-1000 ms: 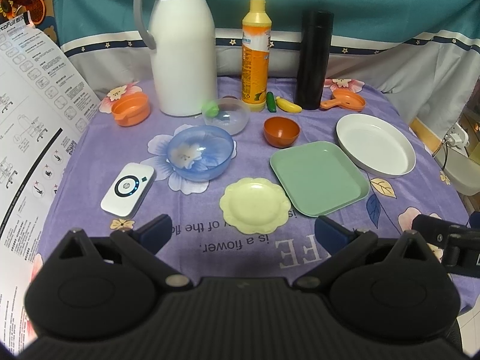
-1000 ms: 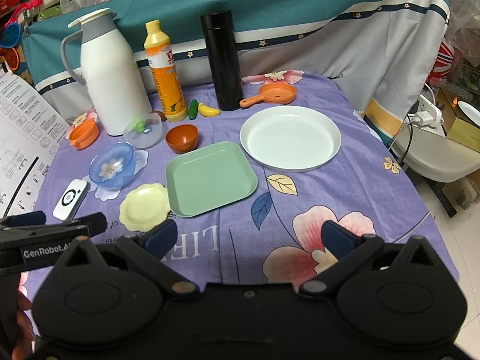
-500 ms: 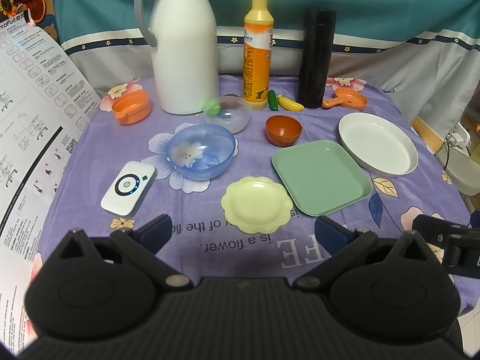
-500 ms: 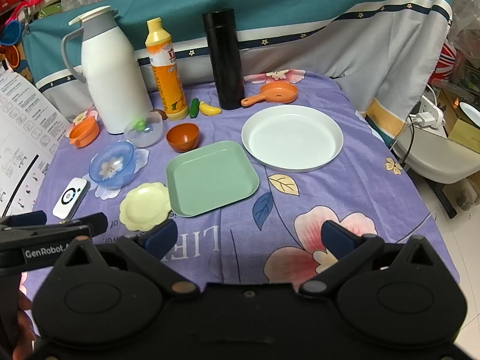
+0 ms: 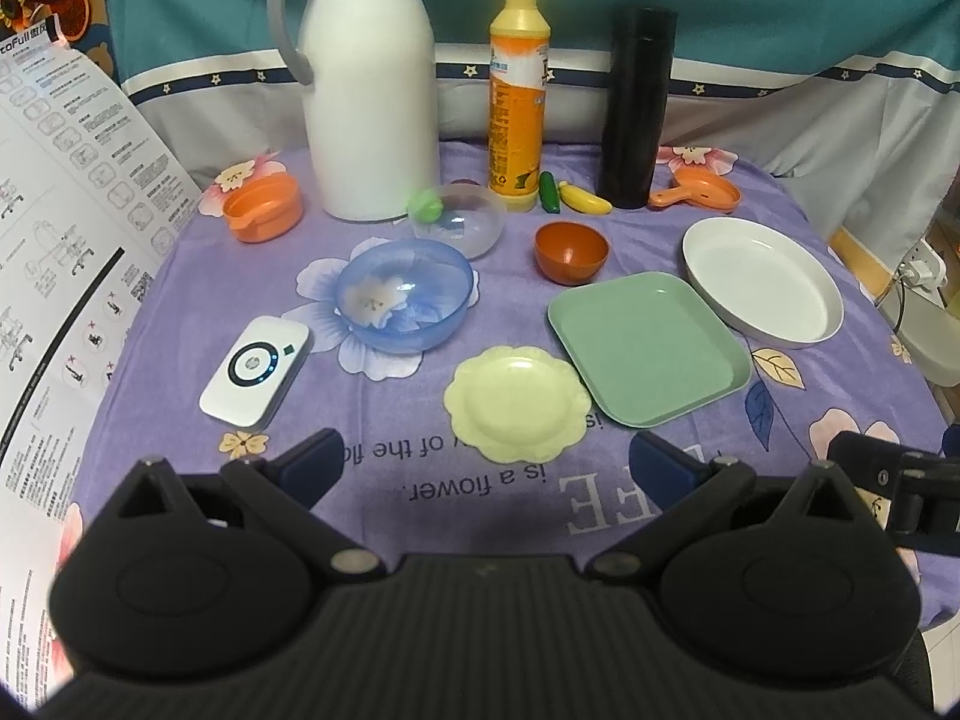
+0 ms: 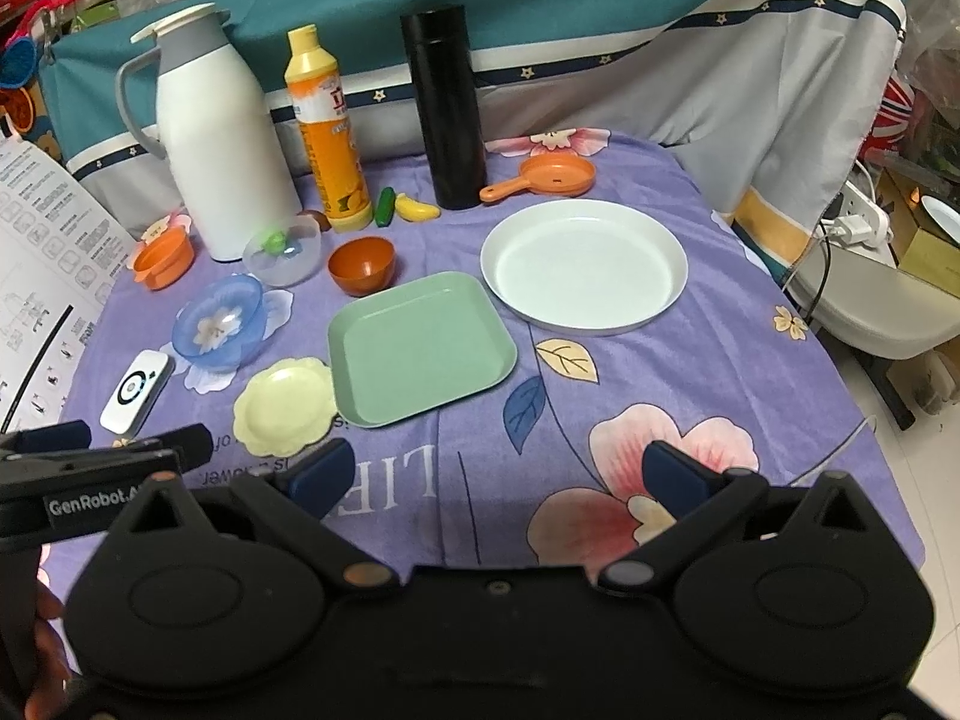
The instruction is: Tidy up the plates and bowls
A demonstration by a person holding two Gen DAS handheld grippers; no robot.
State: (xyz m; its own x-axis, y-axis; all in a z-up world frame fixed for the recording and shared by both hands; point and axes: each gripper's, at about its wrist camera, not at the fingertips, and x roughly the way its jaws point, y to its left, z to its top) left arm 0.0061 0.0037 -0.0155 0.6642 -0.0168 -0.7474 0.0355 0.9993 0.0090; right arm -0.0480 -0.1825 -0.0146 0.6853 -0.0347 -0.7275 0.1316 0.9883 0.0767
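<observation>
Plates and bowls are lying spread on the bench ahead of both sets of jaws: yellow plate (image 5: 516, 402) just beyond the left gripper (image 5: 489, 462), touching the green plate (image 5: 648, 348), with the white plate (image 6: 585, 264) farther off and the blue bowl (image 5: 403, 294) and orange bowl (image 5: 571, 251) beyond. Both the left gripper and right gripper (image 6: 498, 471) are hovering with jaws spread wide, gripping nothing

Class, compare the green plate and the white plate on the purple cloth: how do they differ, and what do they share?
Shape: the green plate is square with rounded corners; the white plate is round.
Colour: the green plate is pale mint, the white plate plain white.
Position: the green plate lies nearer the camera, the white plate farther right, behind it.
Shared: both lie flat, empty and right side up.
</observation>
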